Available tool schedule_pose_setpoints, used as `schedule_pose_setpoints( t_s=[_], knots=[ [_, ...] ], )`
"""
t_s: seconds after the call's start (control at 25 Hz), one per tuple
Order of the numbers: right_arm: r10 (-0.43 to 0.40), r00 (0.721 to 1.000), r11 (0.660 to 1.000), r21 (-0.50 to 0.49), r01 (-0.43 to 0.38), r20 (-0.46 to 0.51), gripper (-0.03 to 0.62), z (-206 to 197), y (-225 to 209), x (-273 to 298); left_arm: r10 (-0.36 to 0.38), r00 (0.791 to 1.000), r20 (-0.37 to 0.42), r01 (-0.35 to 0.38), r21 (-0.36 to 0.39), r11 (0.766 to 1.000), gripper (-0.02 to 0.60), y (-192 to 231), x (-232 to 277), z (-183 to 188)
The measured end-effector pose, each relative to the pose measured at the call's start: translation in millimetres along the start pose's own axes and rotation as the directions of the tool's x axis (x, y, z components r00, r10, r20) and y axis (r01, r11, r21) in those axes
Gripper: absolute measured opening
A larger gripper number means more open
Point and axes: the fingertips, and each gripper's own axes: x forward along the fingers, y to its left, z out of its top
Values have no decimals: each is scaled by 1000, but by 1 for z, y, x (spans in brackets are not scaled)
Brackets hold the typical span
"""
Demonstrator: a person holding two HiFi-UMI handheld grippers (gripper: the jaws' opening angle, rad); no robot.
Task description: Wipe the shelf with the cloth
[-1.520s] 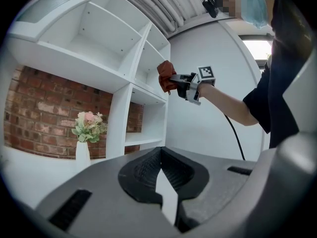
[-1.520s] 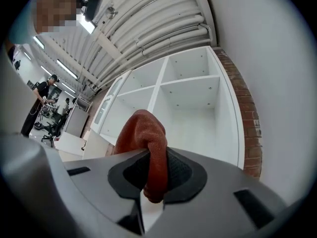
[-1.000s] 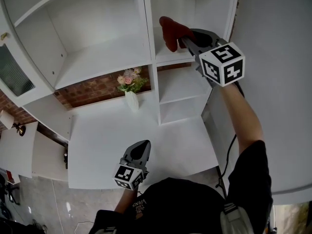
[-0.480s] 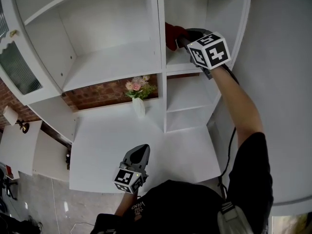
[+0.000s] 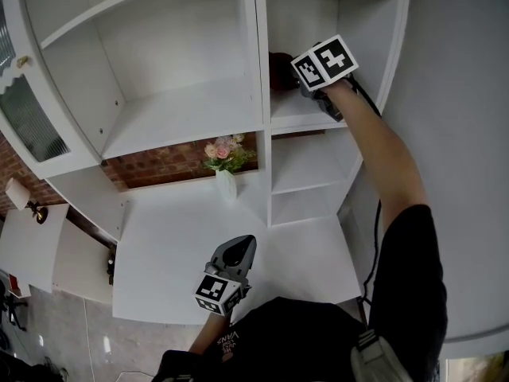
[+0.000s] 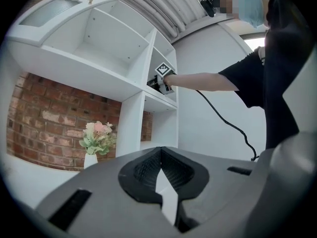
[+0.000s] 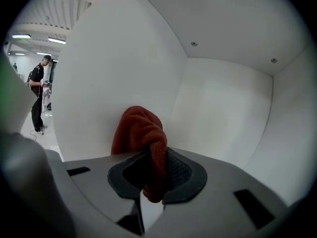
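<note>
A dark red cloth [image 7: 141, 135] is pinched in my right gripper [image 7: 154, 175], which is shut on it. In the head view that gripper [image 5: 296, 78] reaches into the upper right compartment of the white shelf unit [image 5: 258, 62], and the cloth [image 5: 279, 70] lies against the compartment's left wall just above its shelf board [image 5: 301, 114]. My left gripper [image 5: 236, 255] hangs low over the white counter [image 5: 175, 237], shut with nothing in it. From the left gripper view, its jaws [image 6: 159, 171] meet, and the right gripper [image 6: 161, 81] shows far off at the shelf.
A white vase of pink flowers [image 5: 226, 165] stands on the counter beside the shelf's divider. A brick wall [image 5: 159, 151] shows behind. A wide empty compartment [image 5: 175, 110] lies left of the divider, and a glass-fronted cabinet door [image 5: 28, 114] stands open at far left. A person [image 7: 38, 93] stands far off.
My right gripper has pushed the cloth deeper into the upper right compartment, toward its back left. The left gripper stayed low over the counter.
</note>
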Motion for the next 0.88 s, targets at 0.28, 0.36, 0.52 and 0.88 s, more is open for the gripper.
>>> schedule_pose_setpoints(
  t_s=[0.28,0.36,0.52,0.88],
  knots=[
    [24,991,999,51,-17,-134,55,-8,-9,28,-42,999,11,42,13,999,6,-6,16,3],
    [15,987,999,41,-9,-158,55,-9,-10,35,-48,999,14,48,18,999,6,-6,20,4],
    [-9,980,1000,11,12,-197,55,-13,-15,43,-58,998,20,58,26,998,6,-4,25,6],
    [-99,962,995,-11,100,-253,55,-36,-48,29,-84,996,19,83,37,996,6,-6,35,7]
  ],
)
